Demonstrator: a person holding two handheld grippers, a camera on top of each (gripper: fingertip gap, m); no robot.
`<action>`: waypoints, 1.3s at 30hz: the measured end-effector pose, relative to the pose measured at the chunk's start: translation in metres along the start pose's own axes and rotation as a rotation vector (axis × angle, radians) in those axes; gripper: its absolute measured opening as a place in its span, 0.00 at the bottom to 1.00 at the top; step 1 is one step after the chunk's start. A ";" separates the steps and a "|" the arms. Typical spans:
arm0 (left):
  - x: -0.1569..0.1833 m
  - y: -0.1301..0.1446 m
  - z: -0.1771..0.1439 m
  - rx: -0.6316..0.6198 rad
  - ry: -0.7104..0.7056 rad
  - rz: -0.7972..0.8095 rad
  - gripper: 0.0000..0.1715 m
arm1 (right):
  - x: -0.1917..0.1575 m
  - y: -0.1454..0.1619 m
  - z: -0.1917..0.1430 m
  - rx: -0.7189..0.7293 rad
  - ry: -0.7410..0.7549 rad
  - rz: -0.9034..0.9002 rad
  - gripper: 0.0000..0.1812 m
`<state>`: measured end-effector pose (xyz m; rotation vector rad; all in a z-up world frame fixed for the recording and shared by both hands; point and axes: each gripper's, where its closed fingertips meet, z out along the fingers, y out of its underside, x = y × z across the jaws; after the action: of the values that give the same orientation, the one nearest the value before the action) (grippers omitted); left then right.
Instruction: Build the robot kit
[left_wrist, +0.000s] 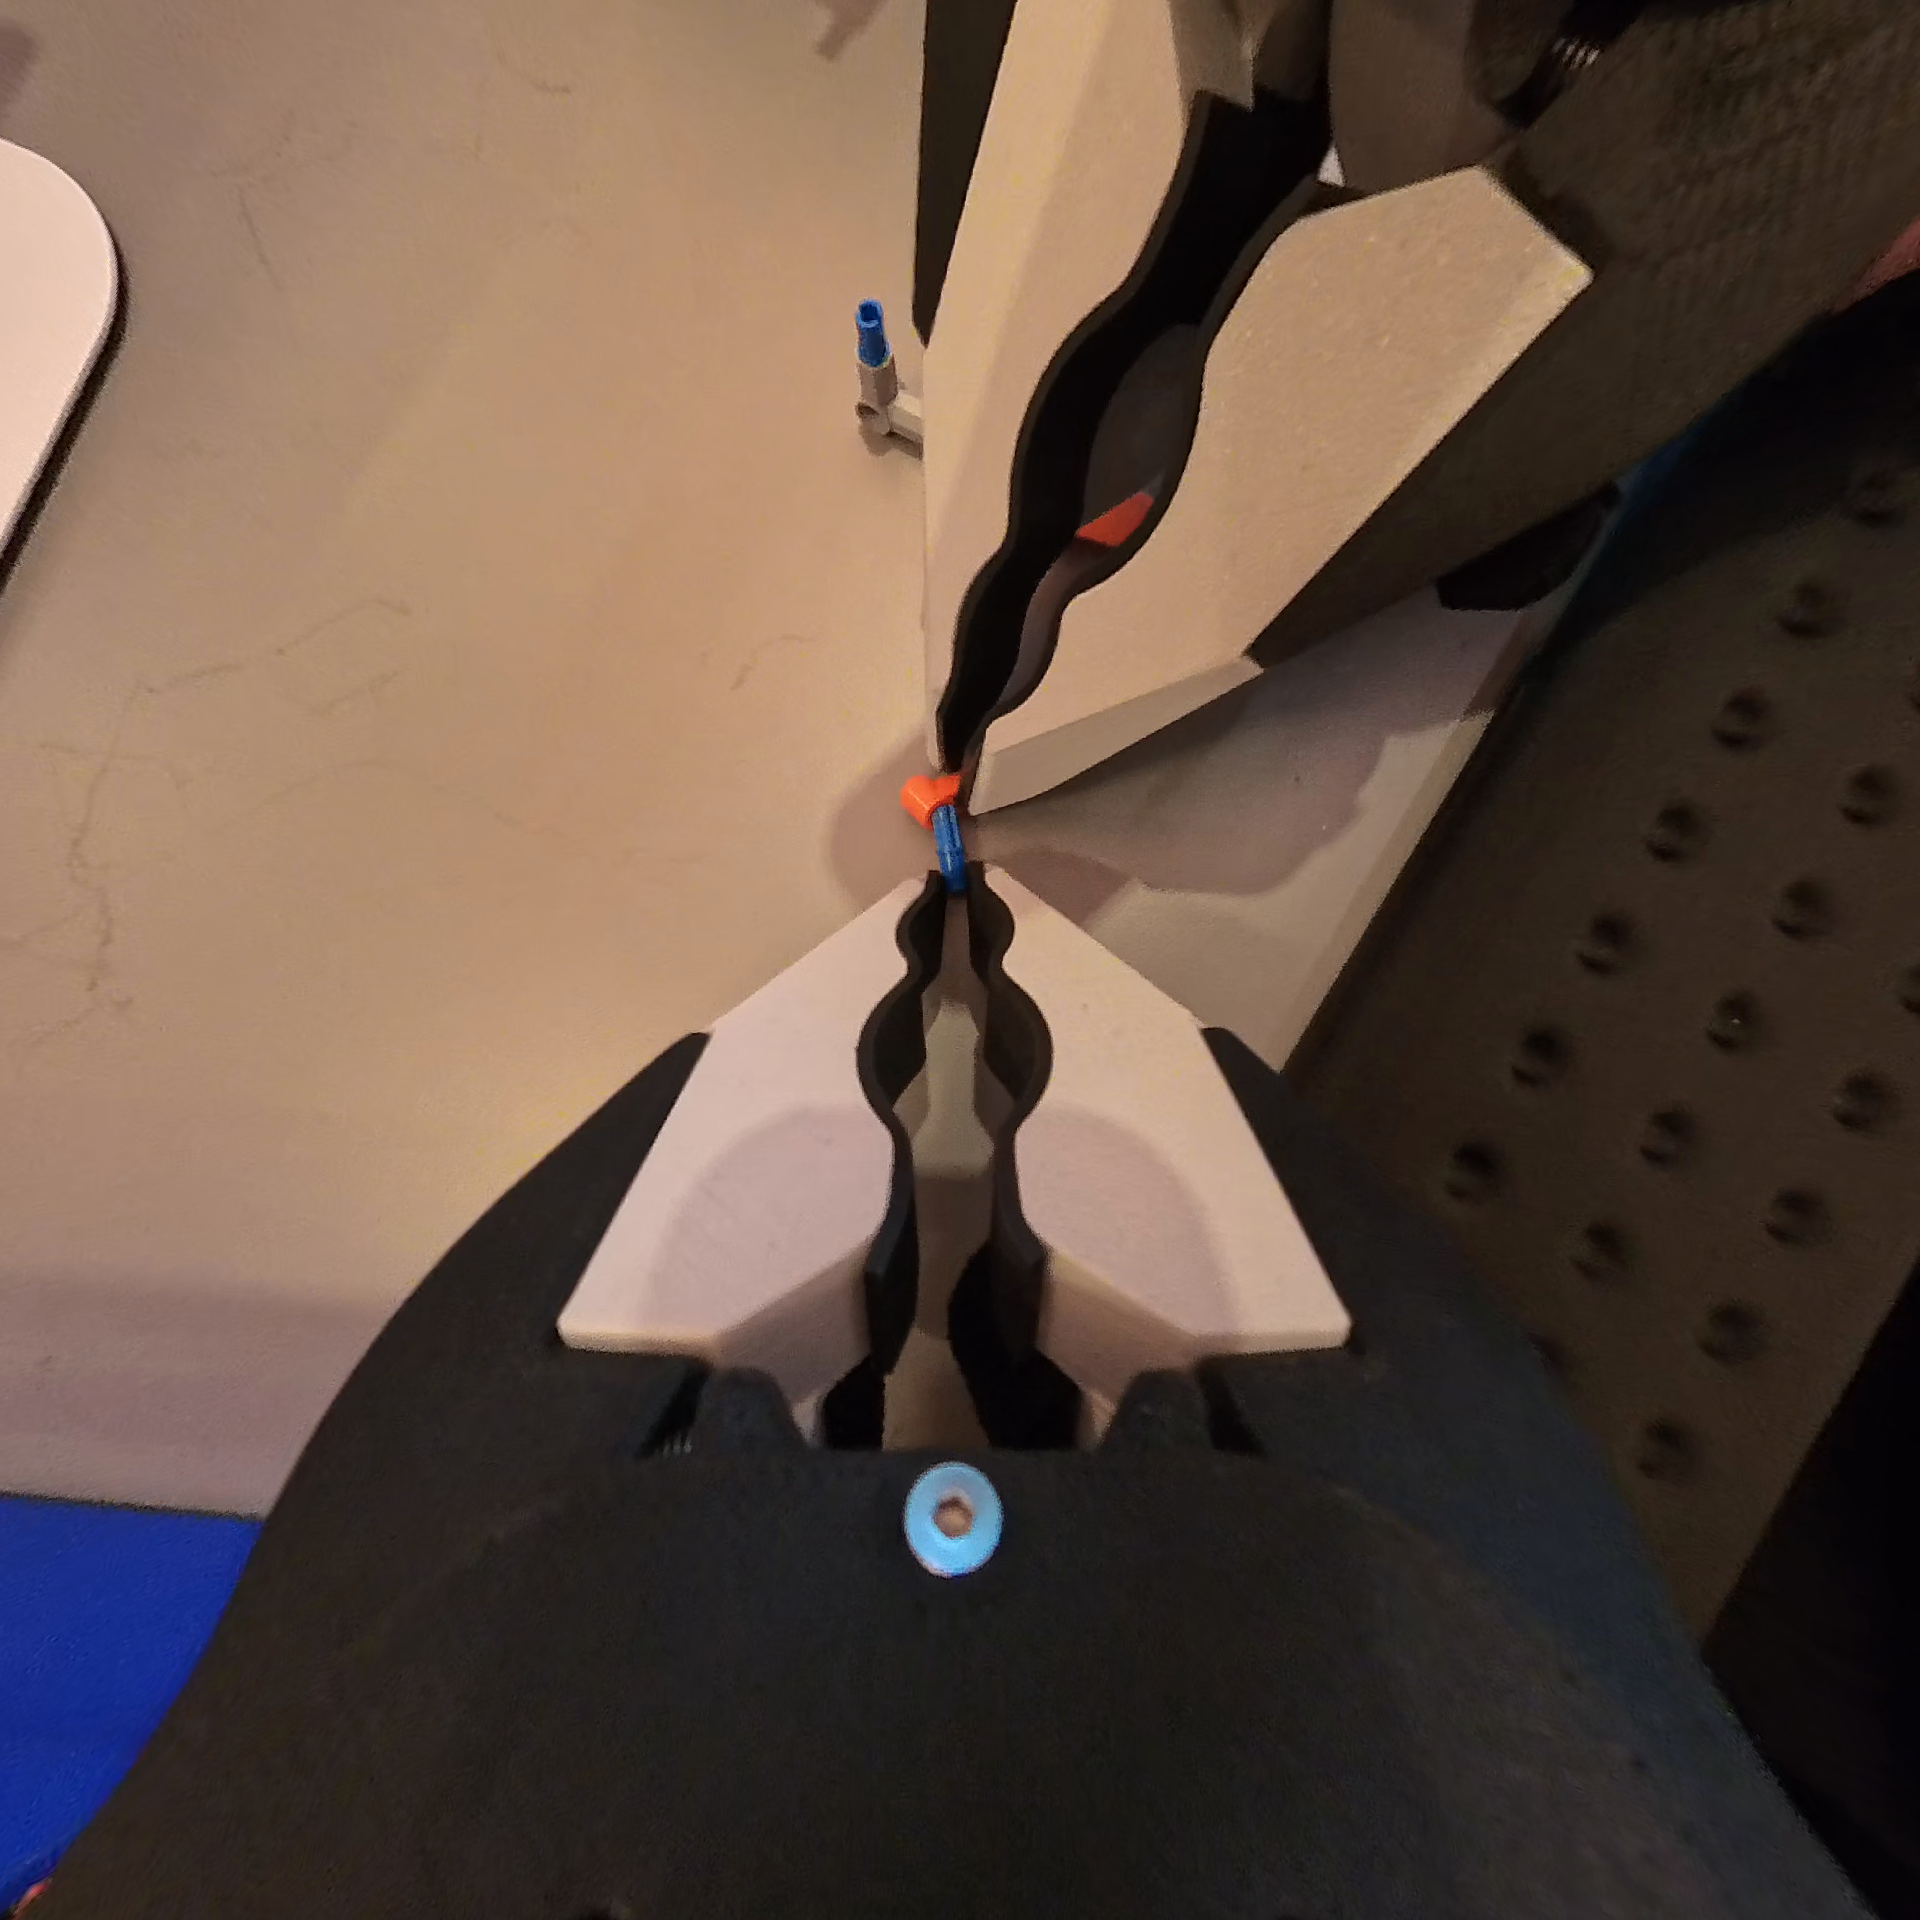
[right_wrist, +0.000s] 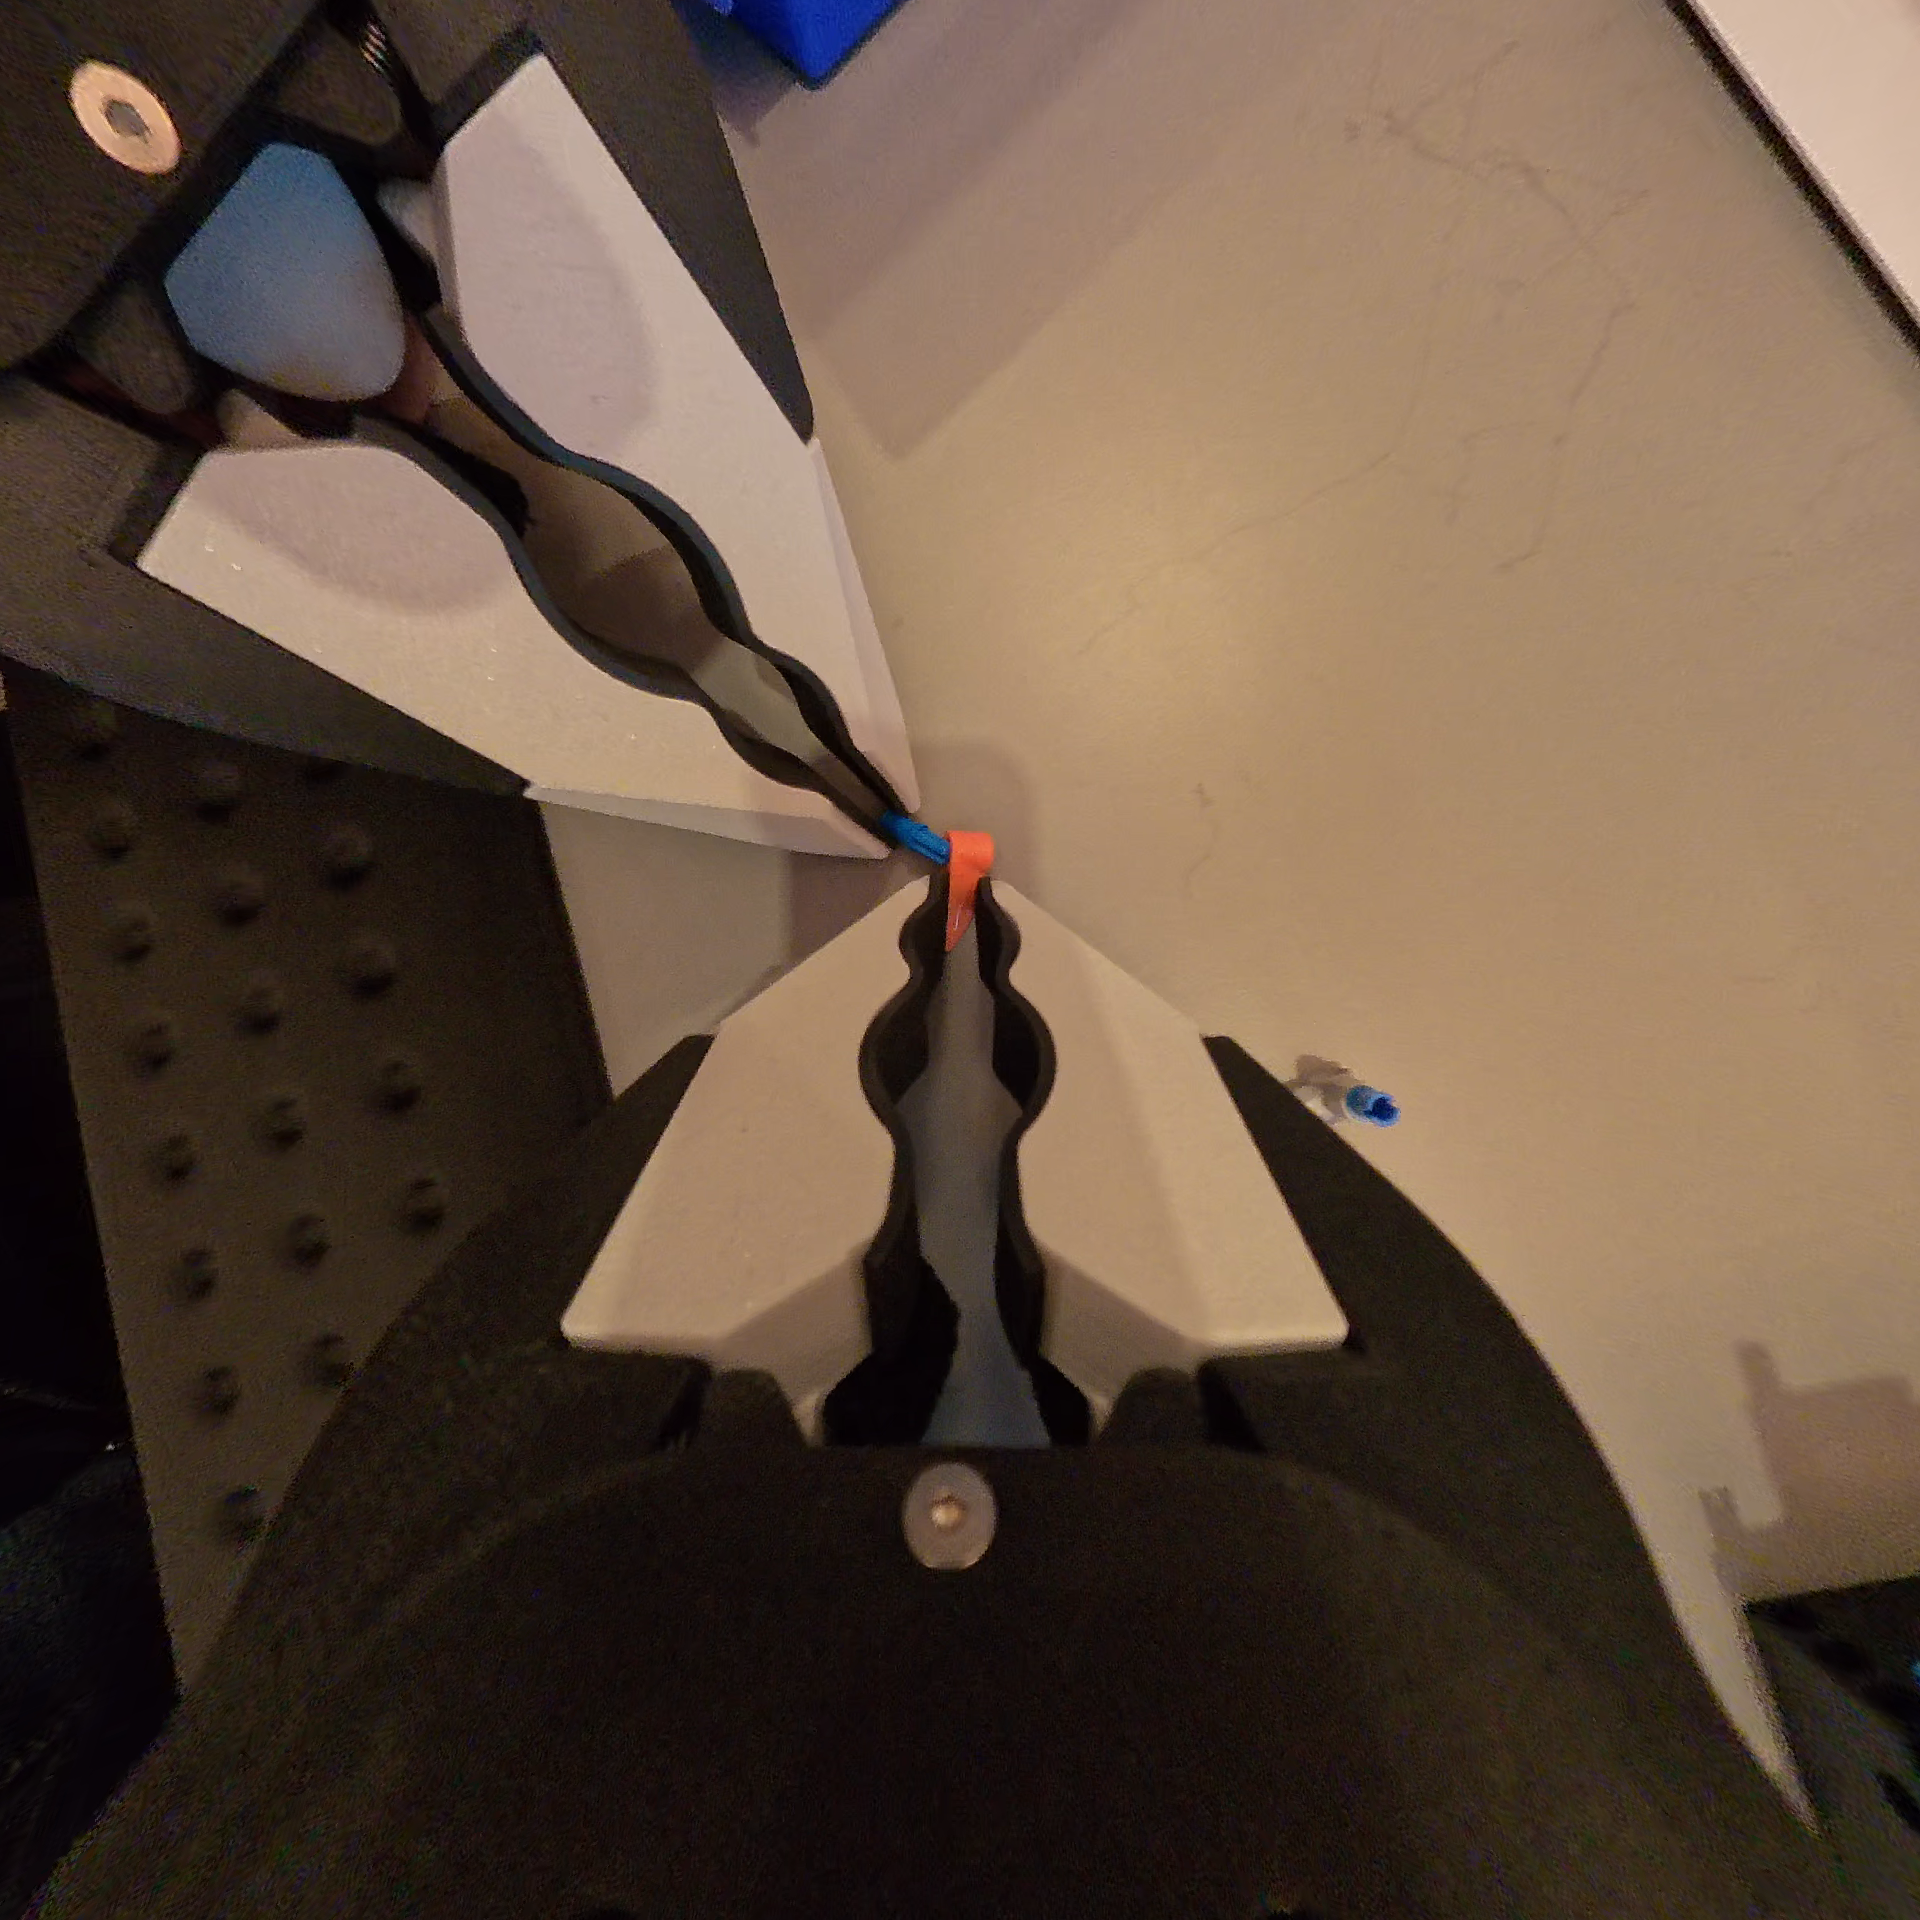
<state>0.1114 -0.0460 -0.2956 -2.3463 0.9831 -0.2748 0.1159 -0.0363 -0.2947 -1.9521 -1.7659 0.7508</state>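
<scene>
My left gripper is shut on a small blue pin, held by its near end. My right gripper is shut on a small orange connector. The two grippers meet tip to tip above the beige table. The pin's far end sits at the orange connector, touching or entering it. In the left wrist view the right gripper comes down from the top. In the right wrist view the left gripper comes in from the upper left with the blue pin.
A grey connector with a blue pin lies on the table beyond the grippers; it also shows in the right wrist view. A black perforated board lies alongside. A white rounded tray and a blue object lie farther off. My two grippers' fingertips are within a few centimetres of each other. Left tips and right tips are each some 15 centimeters from the blue object.
</scene>
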 end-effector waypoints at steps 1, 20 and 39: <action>-0.001 0.000 0.000 -0.001 -0.006 -0.004 0.01 | -0.001 0.000 0.000 0.003 0.001 0.003 0.01; -0.005 0.004 -0.002 -0.052 -0.038 -0.029 0.01 | -0.006 -0.008 -0.003 0.046 0.053 -0.017 0.04; -0.008 0.003 0.000 -0.082 -0.042 -0.019 0.01 | 0.004 -0.010 0.000 0.065 -0.059 0.011 0.00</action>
<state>0.1034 -0.0420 -0.2972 -2.4265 0.9700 -0.1949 0.1082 -0.0316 -0.2889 -1.9168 -1.7441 0.8670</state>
